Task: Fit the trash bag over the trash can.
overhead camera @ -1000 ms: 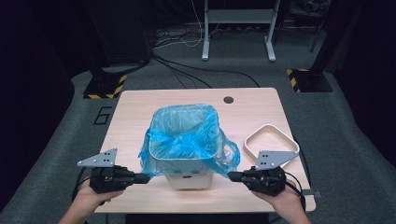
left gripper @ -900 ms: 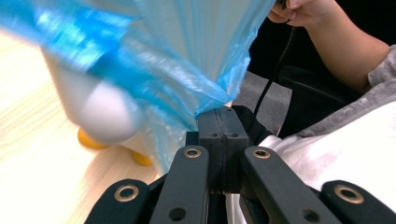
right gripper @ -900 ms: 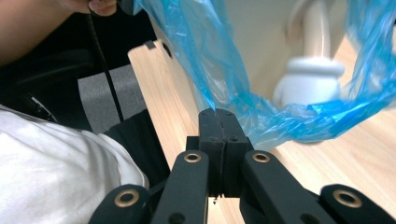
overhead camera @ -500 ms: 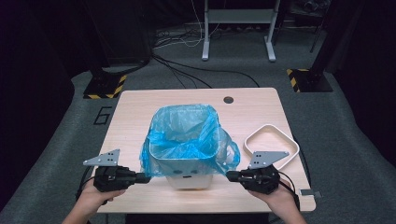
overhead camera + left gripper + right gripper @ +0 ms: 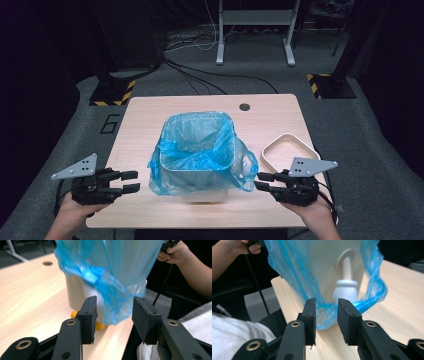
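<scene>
A cream bin lined with a blue plastic bag stands near the table's front edge. The bag's rim is folded over the bin and hangs down its sides. My left gripper is open, a hand's width left of the bag, jaws pointing at it. In the left gripper view the bag hangs ahead of the open left gripper, over the bin's wall. My right gripper is open with its tips at the bag's right flap. In the right gripper view the bag's hem sits at the open right gripper.
A cream oval ring lies on the table right of the bin, just behind my right gripper. A cable hole is at the table's far edge. Small yellow feet show under the bin. A white knob juts from the bin's side.
Both grippers have drawn back a little from the bin, the left one to the left and the right one to the right. The bag's overhang has settled lower on the sides.
</scene>
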`<state>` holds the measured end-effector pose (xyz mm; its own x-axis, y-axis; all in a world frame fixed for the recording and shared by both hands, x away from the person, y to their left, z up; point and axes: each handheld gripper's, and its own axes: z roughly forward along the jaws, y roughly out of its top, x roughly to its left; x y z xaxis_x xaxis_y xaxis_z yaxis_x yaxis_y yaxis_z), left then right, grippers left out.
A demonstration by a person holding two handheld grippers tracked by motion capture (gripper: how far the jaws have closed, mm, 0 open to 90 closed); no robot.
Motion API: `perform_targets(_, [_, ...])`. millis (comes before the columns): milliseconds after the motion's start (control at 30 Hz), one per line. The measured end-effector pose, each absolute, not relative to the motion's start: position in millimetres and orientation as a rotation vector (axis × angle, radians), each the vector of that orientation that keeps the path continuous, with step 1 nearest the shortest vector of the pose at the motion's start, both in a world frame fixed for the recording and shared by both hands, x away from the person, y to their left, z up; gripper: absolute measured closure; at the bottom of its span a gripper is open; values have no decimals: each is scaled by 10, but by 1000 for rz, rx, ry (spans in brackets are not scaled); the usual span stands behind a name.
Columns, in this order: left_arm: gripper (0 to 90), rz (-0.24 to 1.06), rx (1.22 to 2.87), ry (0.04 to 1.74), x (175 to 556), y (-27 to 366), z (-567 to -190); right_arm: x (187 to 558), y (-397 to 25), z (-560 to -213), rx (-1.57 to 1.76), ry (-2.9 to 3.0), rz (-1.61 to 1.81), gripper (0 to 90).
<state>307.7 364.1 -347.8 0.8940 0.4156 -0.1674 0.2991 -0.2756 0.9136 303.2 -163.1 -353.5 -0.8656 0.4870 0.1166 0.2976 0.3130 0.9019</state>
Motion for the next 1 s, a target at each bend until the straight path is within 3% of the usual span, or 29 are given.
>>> perform_targets(333, [497,149,1857,491,3224,3445,-3195,3099,-1494,-3347,646,2342,1642,622])
perform_targets(1000, [462,190,1908,373,3514,2919,-2536,3235,-1355,-3005,532,2239,1779,436])
